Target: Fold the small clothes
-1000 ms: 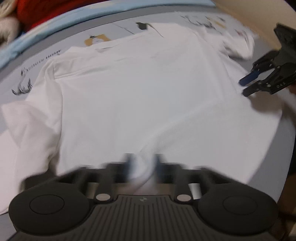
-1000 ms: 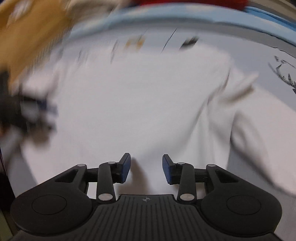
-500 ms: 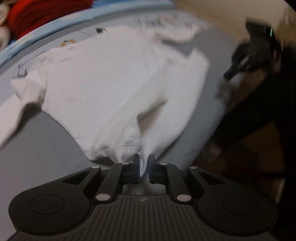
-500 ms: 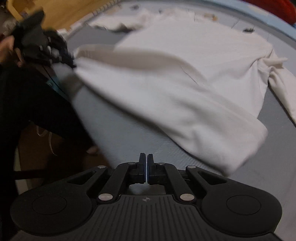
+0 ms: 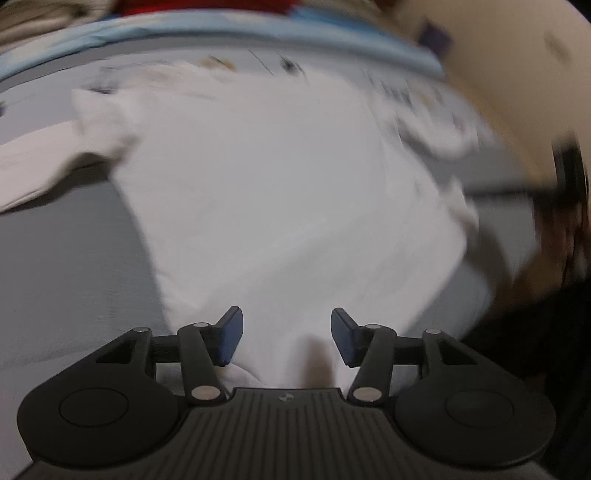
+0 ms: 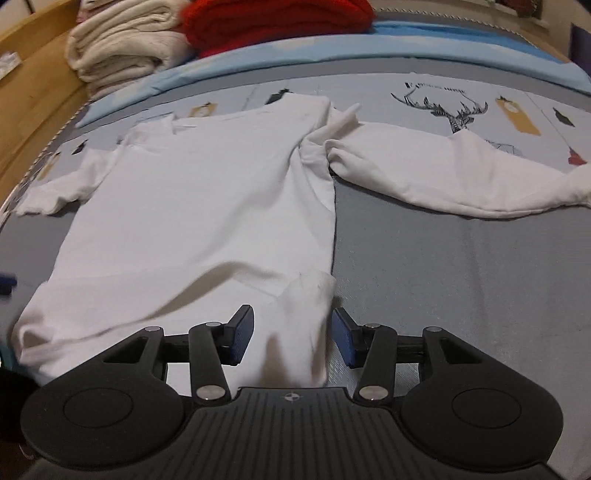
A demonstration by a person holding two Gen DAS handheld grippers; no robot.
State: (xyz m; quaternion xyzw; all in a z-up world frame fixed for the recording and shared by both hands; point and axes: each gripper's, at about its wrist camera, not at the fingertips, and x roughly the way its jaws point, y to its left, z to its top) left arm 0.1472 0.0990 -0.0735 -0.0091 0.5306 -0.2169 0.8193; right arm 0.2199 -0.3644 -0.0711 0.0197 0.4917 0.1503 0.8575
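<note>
A white long-sleeved shirt [image 6: 199, 206] lies spread on the grey bedsheet [image 6: 461, 288], one sleeve [image 6: 454, 173] stretched out to the right. My right gripper [image 6: 293, 325] hovers over the shirt's near right hem corner. Its jaws are opening, the cloth lies between the blue pads [image 6: 242, 334], and neither pad presses on it. In the blurred left wrist view the same shirt [image 5: 288, 192] fills the middle. My left gripper [image 5: 286, 325] is over the near hem, jaws opening, with the cloth loose beneath them. The right gripper [image 5: 569, 181] shows as a dark smear at the right edge.
Folded cream clothes [image 6: 122, 48] and a red knit [image 6: 273, 18] are stacked at the head of the bed, behind a light blue strip [image 6: 369, 40]. A wooden bed frame [image 6: 33, 85] runs along the left. A deer print [image 6: 447, 107] marks the sheet.
Half a second ago both grippers were shut on the lifted, bunched hem. Now both stand open and the shirt lies flat on the sheet again.
</note>
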